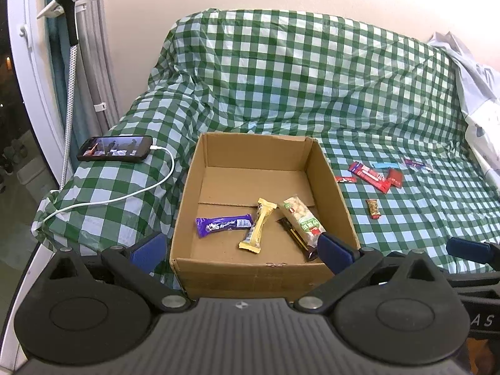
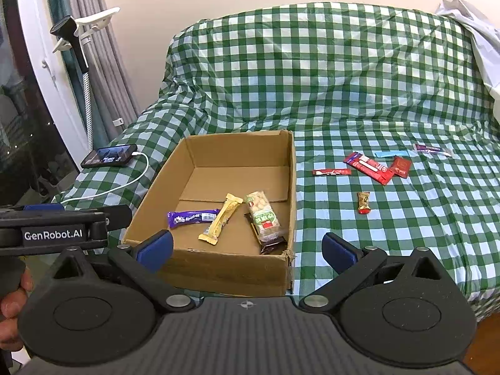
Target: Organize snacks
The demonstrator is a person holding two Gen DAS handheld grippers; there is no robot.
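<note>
A cardboard box (image 1: 190, 193) (image 2: 290, 193) sits open on the green checked cloth. Inside lie a purple bar (image 1: 223, 225) (image 2: 192, 217), a yellow bar (image 1: 259, 225) (image 2: 222, 218), a pale nut pack (image 1: 301, 220) (image 2: 264, 217) and a dark brown bar (image 1: 292, 232) (image 2: 272, 245) under it. Right of the box lie a big red pack (image 1: 370, 176) (image 2: 368, 167), a slim red stick (image 1: 345, 179) (image 2: 331, 172), a small gold-and-red candy (image 1: 372, 208) (image 2: 364, 202), a blue strip (image 2: 392, 153) and a purple wrapper (image 2: 431, 149). My left gripper (image 1: 242, 250) is open in front of the box, empty. My right gripper (image 2: 248, 250) is open at the box's near right corner, empty.
A phone (image 1: 115, 148) (image 2: 109, 155) with a white cable (image 1: 131, 195) lies on the cloth left of the box. A black-headed pole (image 1: 70, 15) and curtains stand at the far left. White fabric (image 1: 478, 81) lies at the right edge. A hand (image 2: 12, 297) holds the left gripper.
</note>
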